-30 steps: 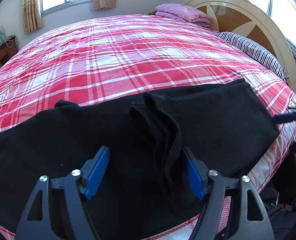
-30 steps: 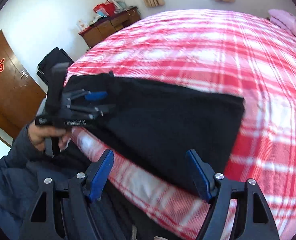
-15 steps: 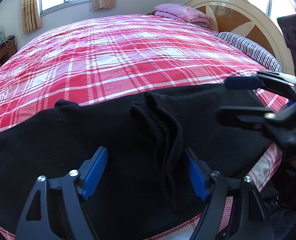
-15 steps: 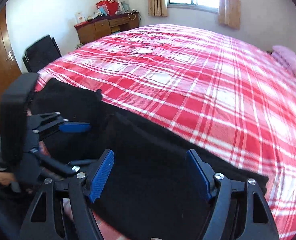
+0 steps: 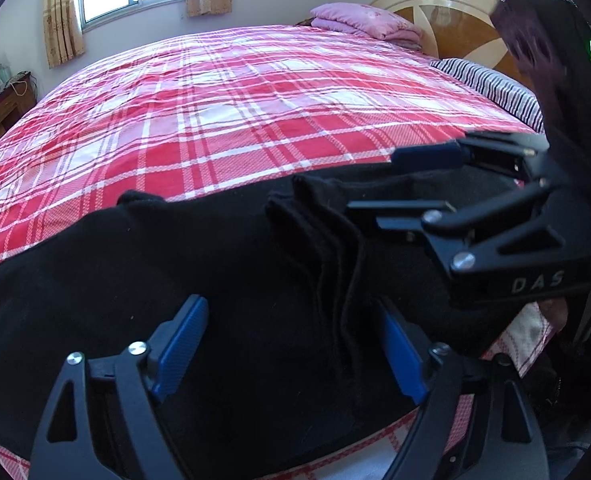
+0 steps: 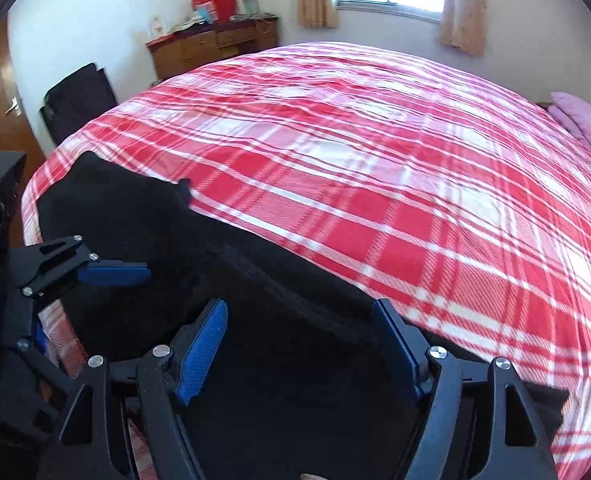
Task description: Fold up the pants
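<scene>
Black pants lie along the near edge of a bed with a red plaid cover. One end is folded over, leaving a layered edge in the middle. My left gripper is open just above the pants, astride that edge. My right gripper is open over the folded part of the pants. It shows in the left wrist view from the right, jaws apart. The left gripper shows in the right wrist view at left.
A pink folded blanket and a striped pillow lie by the wooden headboard. A wooden dresser and a black chair stand beyond the bed. The bed's near edge drops to the floor.
My right gripper has swung in from the right end of the pants to over the folded part, close beside the left gripper. The left gripper and the pants have stayed in place.
</scene>
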A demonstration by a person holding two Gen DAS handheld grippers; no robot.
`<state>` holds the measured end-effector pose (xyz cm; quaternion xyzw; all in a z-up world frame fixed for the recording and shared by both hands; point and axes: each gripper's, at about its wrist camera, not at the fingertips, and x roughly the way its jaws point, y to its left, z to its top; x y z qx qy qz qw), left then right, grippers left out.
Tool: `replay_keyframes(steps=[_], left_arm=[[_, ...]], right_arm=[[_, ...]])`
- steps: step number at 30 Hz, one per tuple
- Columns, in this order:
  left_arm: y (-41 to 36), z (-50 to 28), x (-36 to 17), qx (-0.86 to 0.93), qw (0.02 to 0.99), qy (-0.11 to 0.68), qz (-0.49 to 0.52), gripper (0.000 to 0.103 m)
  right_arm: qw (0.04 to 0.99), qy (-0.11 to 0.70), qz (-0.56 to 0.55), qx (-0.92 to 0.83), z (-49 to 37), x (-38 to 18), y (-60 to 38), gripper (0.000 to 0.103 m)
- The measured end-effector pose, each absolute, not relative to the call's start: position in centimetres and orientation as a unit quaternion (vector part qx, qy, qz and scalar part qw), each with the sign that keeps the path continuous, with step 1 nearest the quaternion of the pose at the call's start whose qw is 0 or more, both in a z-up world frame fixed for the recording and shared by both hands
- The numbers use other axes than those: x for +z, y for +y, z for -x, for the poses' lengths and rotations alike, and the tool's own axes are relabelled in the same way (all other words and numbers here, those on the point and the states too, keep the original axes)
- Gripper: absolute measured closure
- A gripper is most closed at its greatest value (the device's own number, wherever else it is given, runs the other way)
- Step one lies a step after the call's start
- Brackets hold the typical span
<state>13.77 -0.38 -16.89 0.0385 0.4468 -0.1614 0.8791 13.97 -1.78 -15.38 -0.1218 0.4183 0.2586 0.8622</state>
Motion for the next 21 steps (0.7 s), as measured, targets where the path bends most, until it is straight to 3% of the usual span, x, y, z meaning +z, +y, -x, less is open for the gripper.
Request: replay_keyframes(steps=[3, 7, 21], left_arm=[[-0.6, -13.5, -16.9, -0.156, 0.878, 0.45, -0.046, 0.015], [-0.5, -13.0, -17.0, -0.153, 0.874, 0.458, -0.06, 0.01], [4.8, -13.9, -13.2, -0.111, 0.885, 0.45, -0.037, 0.009]], right_arm=[[0.851, 0.43, 0.18, 0.242, -15.0, -16.9, 0.4, 0.026], [0.847, 0.446, 0.131, 0.259, -16.5, -16.8, -0.2, 0.023], [0.87, 0.405, 0.051, 0.277, -11.2, -11.3, -6.0, 0.022]])
